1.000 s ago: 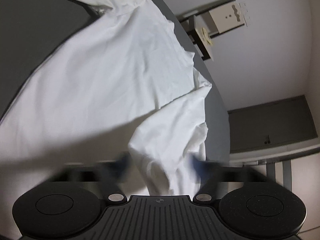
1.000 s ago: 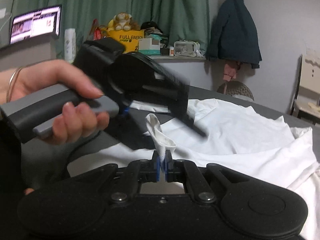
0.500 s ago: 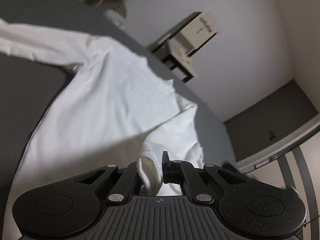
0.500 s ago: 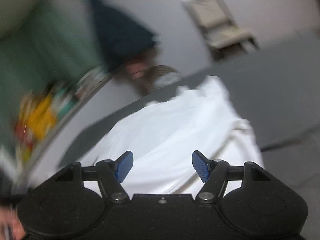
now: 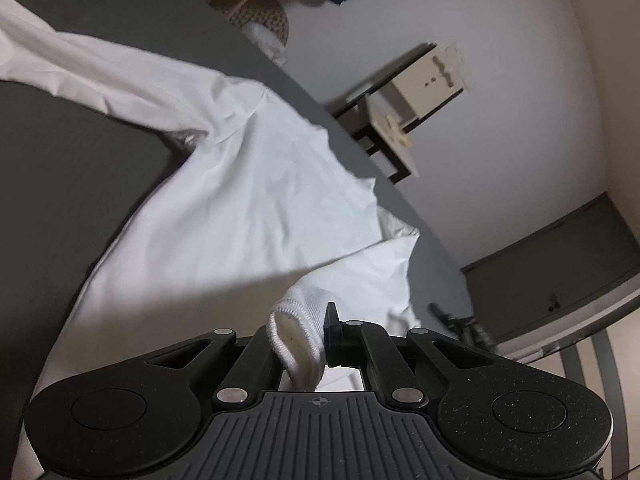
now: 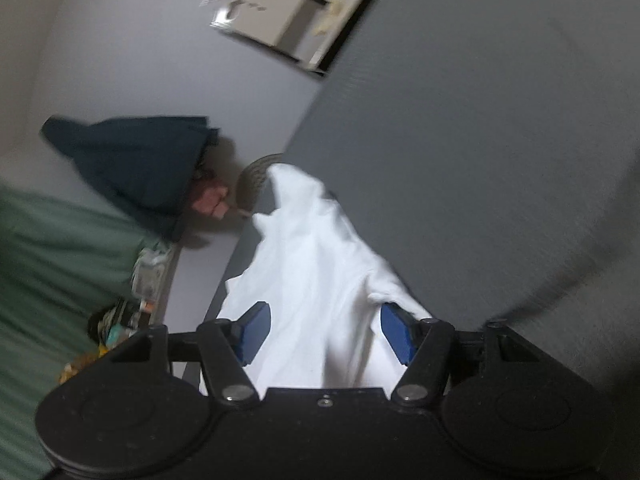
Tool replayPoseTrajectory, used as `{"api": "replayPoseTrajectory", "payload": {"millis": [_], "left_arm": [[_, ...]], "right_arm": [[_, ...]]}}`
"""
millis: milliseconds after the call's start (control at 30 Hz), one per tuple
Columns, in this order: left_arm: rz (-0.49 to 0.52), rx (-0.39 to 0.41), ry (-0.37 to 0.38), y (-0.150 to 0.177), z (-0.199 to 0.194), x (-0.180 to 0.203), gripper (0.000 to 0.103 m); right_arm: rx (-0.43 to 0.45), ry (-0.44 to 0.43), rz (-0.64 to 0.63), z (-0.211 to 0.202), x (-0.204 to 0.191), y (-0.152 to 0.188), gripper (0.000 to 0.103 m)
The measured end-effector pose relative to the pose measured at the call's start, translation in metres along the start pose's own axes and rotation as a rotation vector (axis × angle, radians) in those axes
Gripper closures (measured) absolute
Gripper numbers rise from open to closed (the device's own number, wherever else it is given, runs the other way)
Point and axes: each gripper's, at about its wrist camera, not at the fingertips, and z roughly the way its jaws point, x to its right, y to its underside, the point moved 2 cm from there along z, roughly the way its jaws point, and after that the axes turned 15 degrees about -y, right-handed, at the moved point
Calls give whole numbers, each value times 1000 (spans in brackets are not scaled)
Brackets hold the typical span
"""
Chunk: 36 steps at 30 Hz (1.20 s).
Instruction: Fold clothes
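Note:
A white long-sleeved shirt (image 5: 256,184) lies spread on the dark grey table (image 5: 72,184), one sleeve stretched to the upper left. My left gripper (image 5: 316,332) is shut on the ribbed cuff (image 5: 298,336) of the other sleeve, which loops up out of the jaws. In the right wrist view the same white shirt (image 6: 316,256) lies below my right gripper (image 6: 324,332), which is open, its blue pads (image 6: 252,330) wide apart over the cloth with nothing pinched.
A beige chair (image 5: 416,92) stands by the wall past the table's far edge. A dark jacket (image 6: 136,164) hangs on the wall, with a wicker basket (image 5: 260,24) below. A green curtain (image 6: 48,248) and a cluttered shelf (image 6: 132,304) fill the left. Bare grey tabletop (image 6: 480,160) stretches right.
My left gripper closed on the sleeve cuff and lifted it. My right gripper let go of its white cloth, opened, and swung round over the shirt.

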Motion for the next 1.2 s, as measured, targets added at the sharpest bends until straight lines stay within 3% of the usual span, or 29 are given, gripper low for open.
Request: {"api": "replayPoseTrajectory", "payload": {"millis": [133, 233, 367, 567, 633, 700, 800, 867, 967, 1033, 1067, 1200], "left_arm": [[-27, 1, 68, 0, 2, 3, 102], [-29, -20, 78, 2, 7, 6, 102], [-40, -42, -4, 4, 14, 0, 102], [-135, -173, -167, 15, 47, -27, 102], [-130, -193, -201, 20, 55, -29, 102], [-98, -203, -237, 24, 60, -28, 102], [-78, -194, -232, 27, 58, -24, 102], [-71, -189, -247, 26, 57, -25, 102], [-140, -217, -247, 27, 62, -38, 102], [-165, -226, -241, 28, 61, -41, 102], [-161, -226, -243, 29, 61, -40, 102], [-59, -204, -278, 27, 62, -27, 102]], "right_arm": [[49, -29, 28, -2, 7, -1, 47], [94, -62, 37, -6, 10, -5, 47], [195, -97, 95, -25, 16, -8, 50], [249, -70, 196, -33, 41, -6, 65], [239, -66, 175, -32, 38, -5, 65], [212, -20, 131, -28, 35, -6, 77], [244, -67, 192, -32, 44, -8, 81], [256, -53, 213, -34, 51, -6, 88], [259, -22, 224, -32, 59, -4, 97], [233, 5, 230, -30, 55, -5, 94], [214, 4, 243, -30, 52, -6, 86], [176, 21, 297, -47, 34, -5, 42]]}}
